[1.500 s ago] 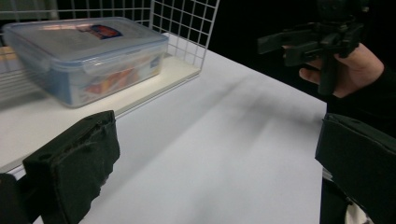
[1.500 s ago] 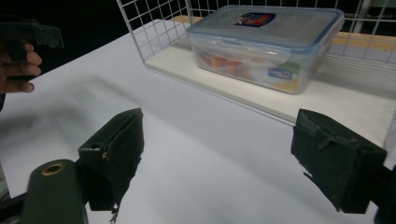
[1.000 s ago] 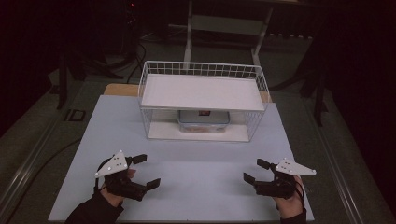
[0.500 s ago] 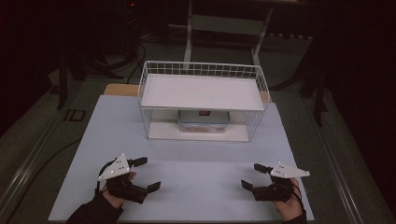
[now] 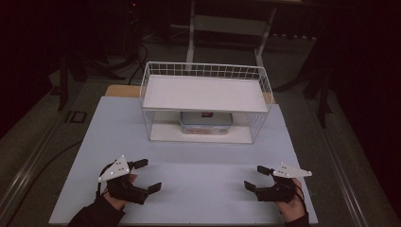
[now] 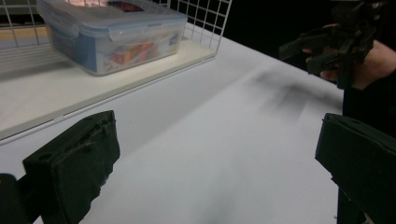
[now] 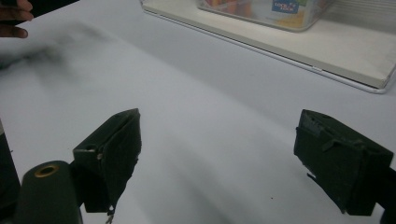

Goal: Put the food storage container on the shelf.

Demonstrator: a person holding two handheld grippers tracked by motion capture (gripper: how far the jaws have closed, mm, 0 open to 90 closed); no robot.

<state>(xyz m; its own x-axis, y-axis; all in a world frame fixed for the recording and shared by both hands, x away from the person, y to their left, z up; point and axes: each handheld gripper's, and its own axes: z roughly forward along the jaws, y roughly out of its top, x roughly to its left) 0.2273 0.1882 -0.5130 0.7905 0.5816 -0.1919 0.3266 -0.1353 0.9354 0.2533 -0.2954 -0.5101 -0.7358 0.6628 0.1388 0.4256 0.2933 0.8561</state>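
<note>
**Desk inventory: two tongs idle, one boxed item under wire shelf**

Item 1. Desk (image 5: 198,156): white top, rectangular, bare across its near half; dark floor and cables around it.

Item 2. Wire basket shelf (image 5: 205,101): white, standing at the far middle of the desk. A flat white panel lies in its raised basket; a cream base board (image 6: 56,91) sits beneath it on the desk.

Item 3. Clear plastic container (image 5: 206,122): lidded, with blue side clips and a label; colourful contents show through the walls but cannot be identified. It rests on the base board, under the raised basket, roughly centred.

Item 4. Left tongs (image 5: 144,176): held in the left hand (image 5: 113,196) at the near left of the desk, grey three-cornered plate on top. Jaws spread wide, nothing between them; well apart from the shelf.

Item 5. Right tongs (image 5: 255,177): held in the right hand (image 5: 293,205) at the near right of the desk, likewise plated. Jaws spread wide, holding nothing; tips point inward toward the left tongs.
</note>
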